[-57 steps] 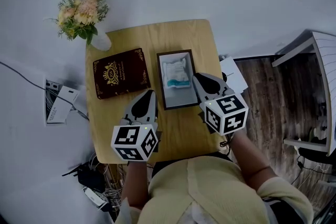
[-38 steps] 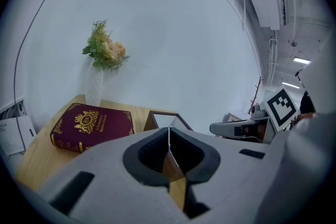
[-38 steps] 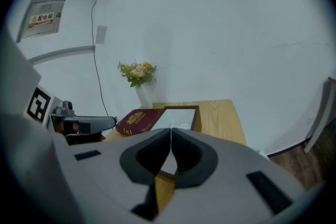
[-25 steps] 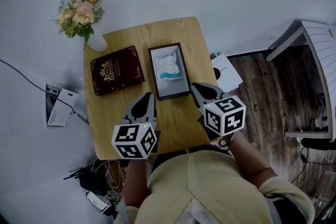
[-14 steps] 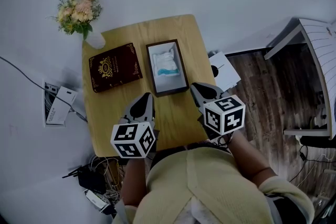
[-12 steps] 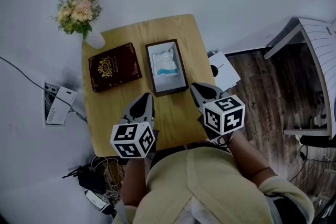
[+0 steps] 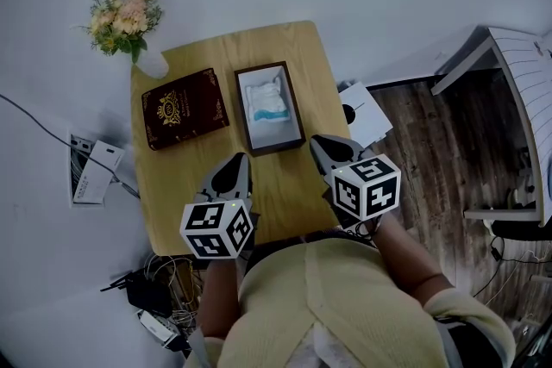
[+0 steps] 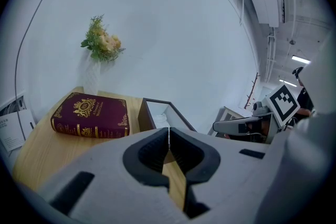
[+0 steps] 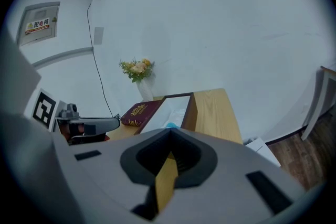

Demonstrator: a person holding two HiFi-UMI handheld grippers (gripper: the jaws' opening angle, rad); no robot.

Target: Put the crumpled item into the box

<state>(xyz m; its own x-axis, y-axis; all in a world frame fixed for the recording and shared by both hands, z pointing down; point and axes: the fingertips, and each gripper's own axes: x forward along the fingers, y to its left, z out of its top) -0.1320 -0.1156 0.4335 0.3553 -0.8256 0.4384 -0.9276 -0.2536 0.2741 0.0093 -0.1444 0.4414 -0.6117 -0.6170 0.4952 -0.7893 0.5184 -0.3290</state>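
A dark-framed open box (image 7: 294,111) lies on the small wooden table (image 7: 183,175), and a crumpled white item with a blue patch (image 7: 266,96) rests inside it. Both grippers hover over the table's near edge, short of the box. My left gripper (image 7: 235,171) is shut and empty, its jaws meeting at the tips (image 8: 168,131). My right gripper (image 7: 326,146) is also shut with nothing in it (image 9: 170,134), just off the box's near right corner. From the right gripper view, the box (image 9: 192,107) shows a bit of the item (image 9: 172,123).
A maroon book (image 7: 185,108) lies left of the box, also seen as the book (image 8: 92,114). A vase of flowers (image 7: 123,17) stands at the far left corner. On the floor are papers (image 7: 366,118), cables (image 7: 151,293) and white furniture (image 7: 517,99).
Both grippers have drawn back from the box toward the table's near edge, the right one leaving the box's right side. The crumpled item stays in the box.
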